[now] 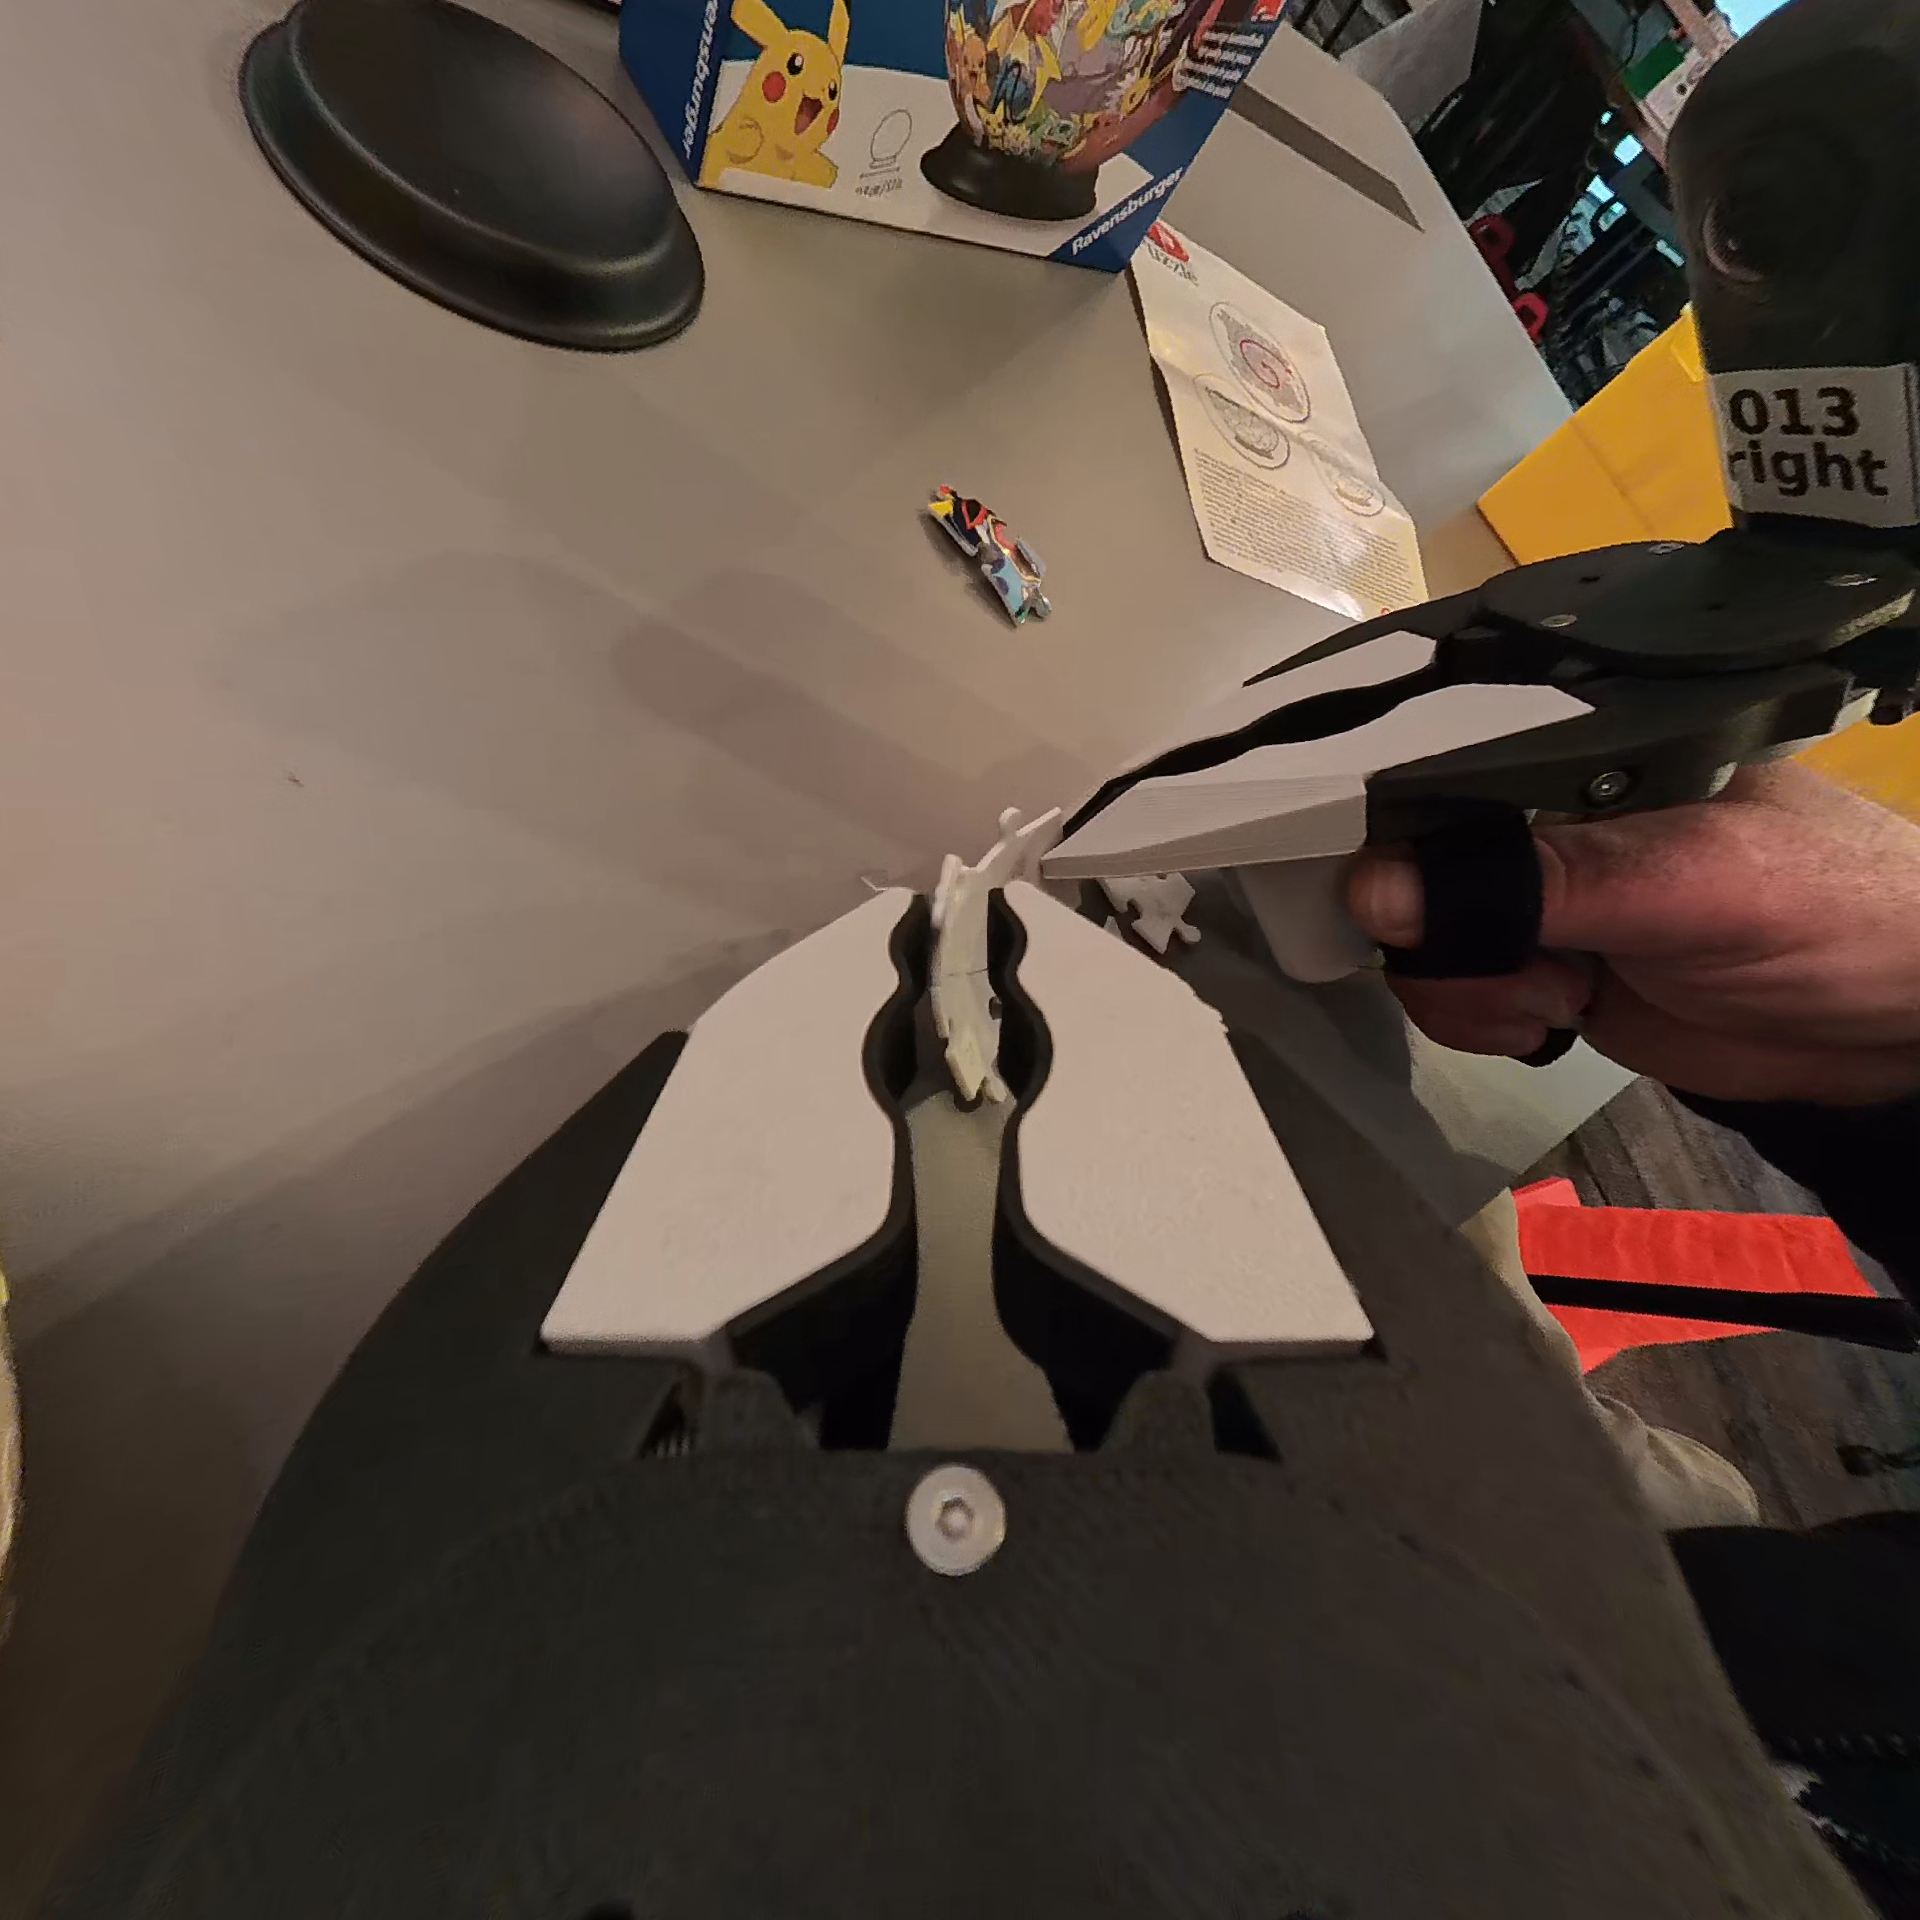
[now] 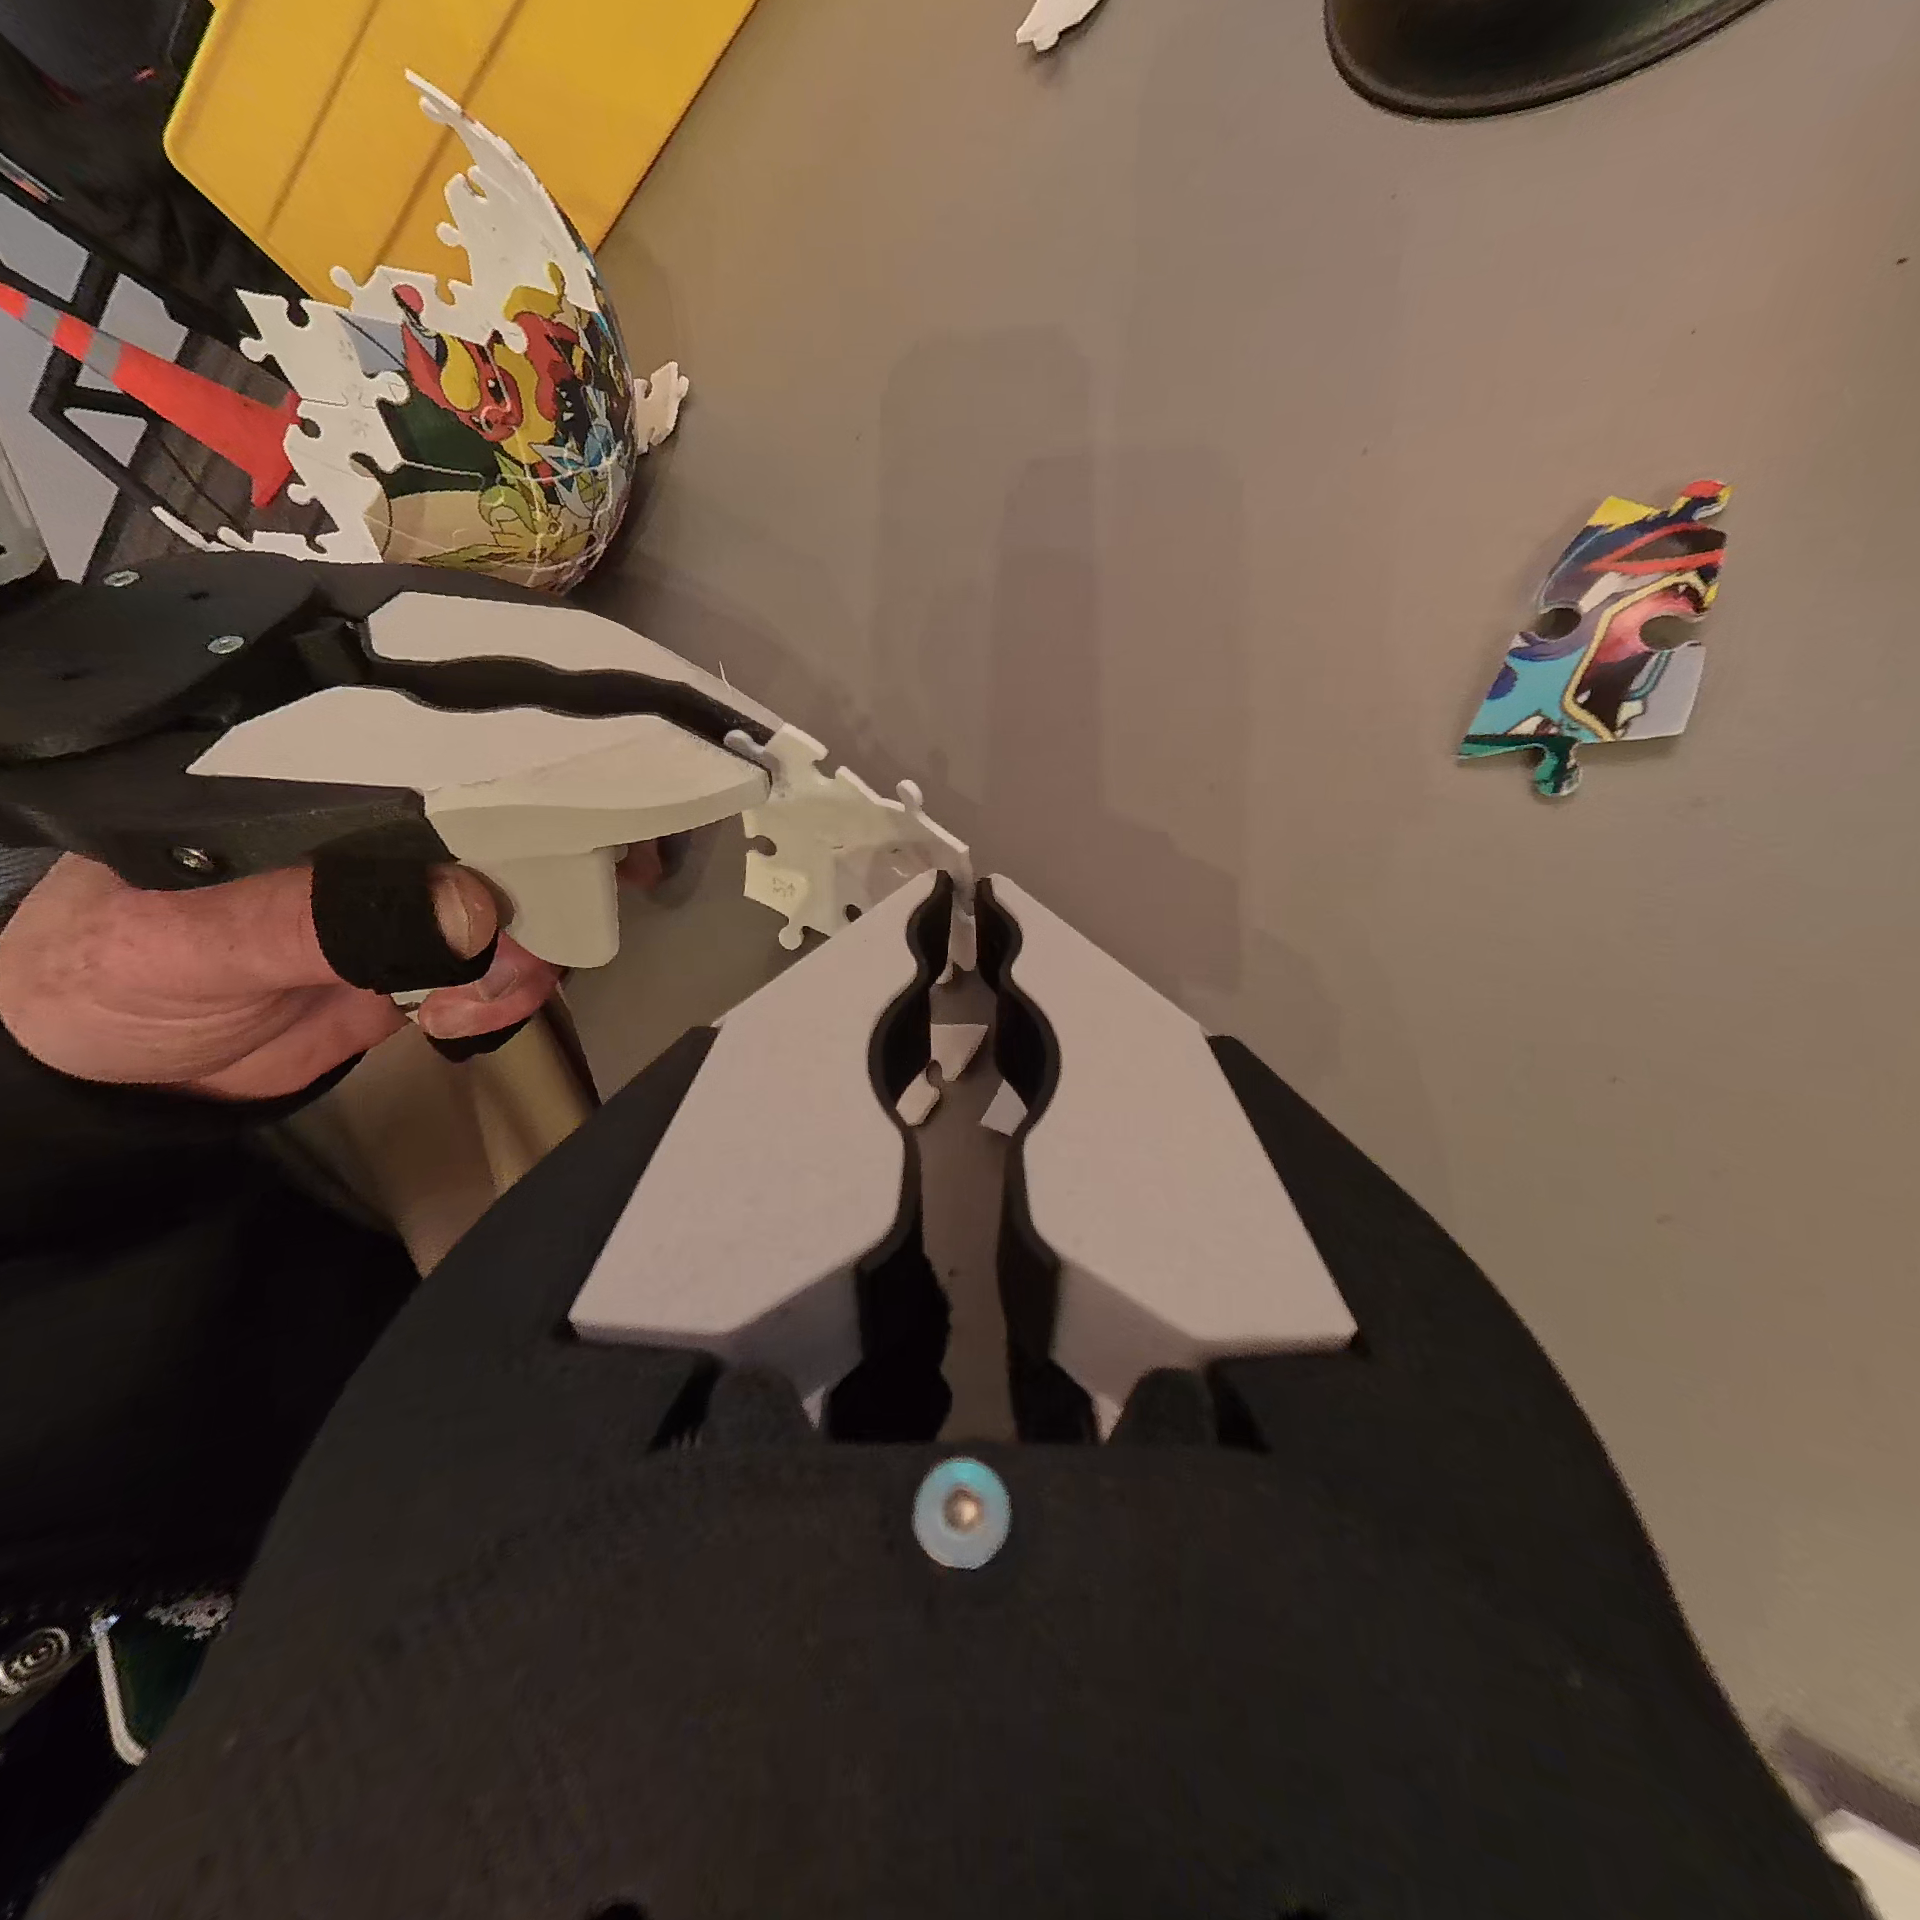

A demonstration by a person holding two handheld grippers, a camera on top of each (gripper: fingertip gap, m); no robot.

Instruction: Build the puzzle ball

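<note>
A short curved strip of joined puzzle pieces [image 1: 964, 997], white backs showing, is held above the grey table between both grippers. My left gripper [image 1: 956, 906] is shut on one end of it. My right gripper [image 1: 1049, 847] comes in from the right and is shut on the other end. In the right wrist view the same strip [image 2: 831, 842] runs from my right gripper [image 2: 964, 885] to my left gripper [image 2: 764, 748]. The part-built puzzle ball [image 2: 499, 416], an open shell with colourful print, lies at the table's edge behind the left gripper.
A colourful joined pair of pieces [image 1: 992, 556] lies on the table [image 1: 520, 623], also in the right wrist view [image 2: 1605, 634]. Farther back are the black stand [image 1: 457, 166], puzzle box [image 1: 935, 114] and instruction sheet [image 1: 1288, 447]. A yellow bin [image 2: 416, 125] and loose white pieces [image 2: 660, 400] are nearby. The grippers' ends are close to 4 centimetres from one another.
</note>
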